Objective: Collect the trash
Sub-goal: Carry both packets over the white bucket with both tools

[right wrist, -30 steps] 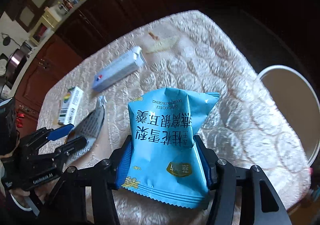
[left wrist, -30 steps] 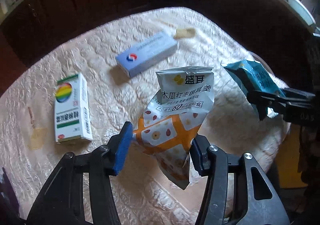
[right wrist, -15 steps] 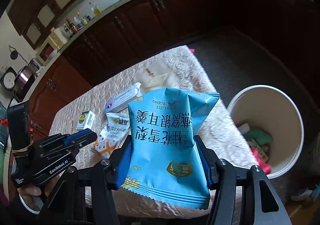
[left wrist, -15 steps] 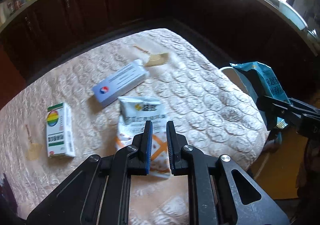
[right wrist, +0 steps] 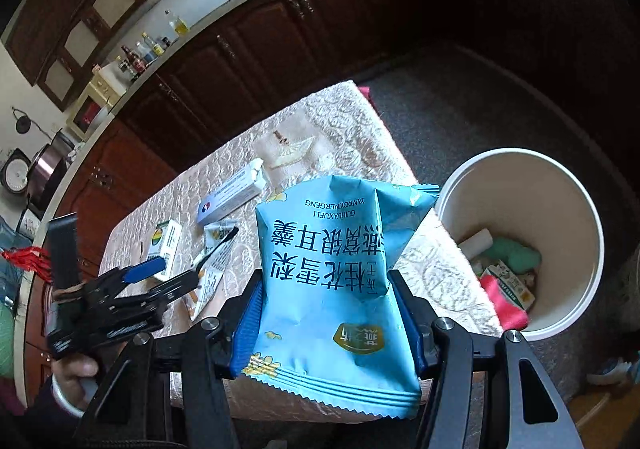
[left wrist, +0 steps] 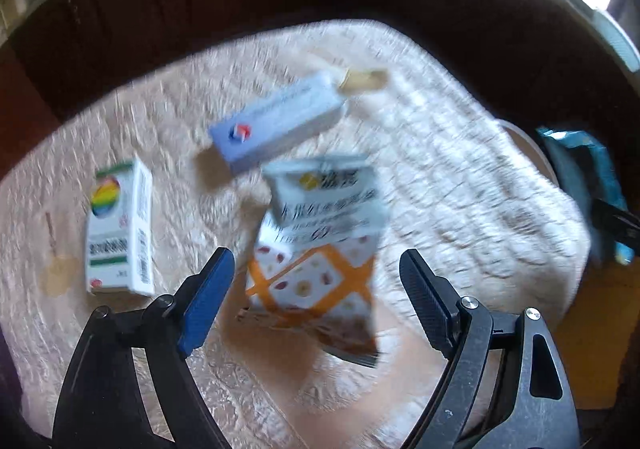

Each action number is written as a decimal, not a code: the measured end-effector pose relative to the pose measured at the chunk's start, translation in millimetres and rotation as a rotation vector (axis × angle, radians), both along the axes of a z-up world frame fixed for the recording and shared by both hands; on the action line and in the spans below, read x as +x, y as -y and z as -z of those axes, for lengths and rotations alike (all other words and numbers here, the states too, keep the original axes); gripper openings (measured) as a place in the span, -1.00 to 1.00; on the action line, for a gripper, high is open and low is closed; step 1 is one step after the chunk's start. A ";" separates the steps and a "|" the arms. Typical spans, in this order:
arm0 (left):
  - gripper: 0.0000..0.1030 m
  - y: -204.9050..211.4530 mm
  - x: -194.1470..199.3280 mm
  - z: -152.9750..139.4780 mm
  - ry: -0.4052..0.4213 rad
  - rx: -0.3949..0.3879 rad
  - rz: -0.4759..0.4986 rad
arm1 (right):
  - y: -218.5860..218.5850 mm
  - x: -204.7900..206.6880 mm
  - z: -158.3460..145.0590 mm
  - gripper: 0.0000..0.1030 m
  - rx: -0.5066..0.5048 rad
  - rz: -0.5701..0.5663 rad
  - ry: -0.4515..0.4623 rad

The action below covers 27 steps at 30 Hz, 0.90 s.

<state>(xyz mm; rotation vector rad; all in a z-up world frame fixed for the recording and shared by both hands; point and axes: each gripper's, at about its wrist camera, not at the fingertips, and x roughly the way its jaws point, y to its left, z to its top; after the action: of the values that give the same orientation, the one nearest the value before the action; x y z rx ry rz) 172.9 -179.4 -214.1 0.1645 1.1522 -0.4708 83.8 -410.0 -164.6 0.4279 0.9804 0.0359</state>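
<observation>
**Right gripper clamped on blue packet beside the bin; left gripper spread wide over orange packet**

Your right gripper [right wrist: 332, 325] points steeply down and forward, its blue pads pressed on both sides of the blue snack packet [right wrist: 340, 269], which stands upright between them with its print upside down to the camera. Landmark: the white trash bin [right wrist: 576, 205] on the floor. The held packet sits just left of the bin's rim in this view, not over the opening. The bin holds a pink item, a green item and a small carton. The table [right wrist: 352, 121] with its cream quilted cover lies left of the bin, its near corner just beside it.

Your left gripper [left wrist: 316, 273] also tilts steeply down over the table. Its jaws have just been opening and now stand wide apart; the orange-and-white snack packet [left wrist: 320, 245] lies between them, and neither pad touches it. The view is motion-blurred. Your left hand [right wrist: 76, 373] grips the handle at the lower left of the right wrist view.

Against the earlier frames: half a second back, the left jaws were nearly together above the orange packet; a second back, they flanked it half open. The right grip on the blue packet is unchanged. A second ago only part of the bin's rim showed; now its whole opening is in sight.

On the table, farther from the bin than the orange packet: a long blue-white box [left wrist: 280, 121] and a white box with a rainbow mark [left wrist: 120, 225].
</observation>
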 end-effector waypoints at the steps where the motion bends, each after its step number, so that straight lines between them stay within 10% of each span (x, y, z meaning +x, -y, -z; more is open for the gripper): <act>1: 0.63 0.6 3.2 7.7 -0.026 0.005 0.003 | -1.6 0.7 0.7 0.11 0.000 -0.005 -0.001; 4: 0.21 5.4 3.9 22.7 -0.027 0.060 0.004 | -3.4 1.2 2.8 0.11 0.005 -0.012 -0.004; 27: 0.15 105.3 -35.6 -77.6 0.159 -0.075 0.214 | 64.6 -34.0 -24.0 0.12 -0.021 0.141 0.052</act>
<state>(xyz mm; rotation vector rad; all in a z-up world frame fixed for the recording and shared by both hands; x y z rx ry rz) 137.3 -284.6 -136.5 0.2573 0.9641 -0.6775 49.8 -474.6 -140.6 0.4732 0.8963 -0.0901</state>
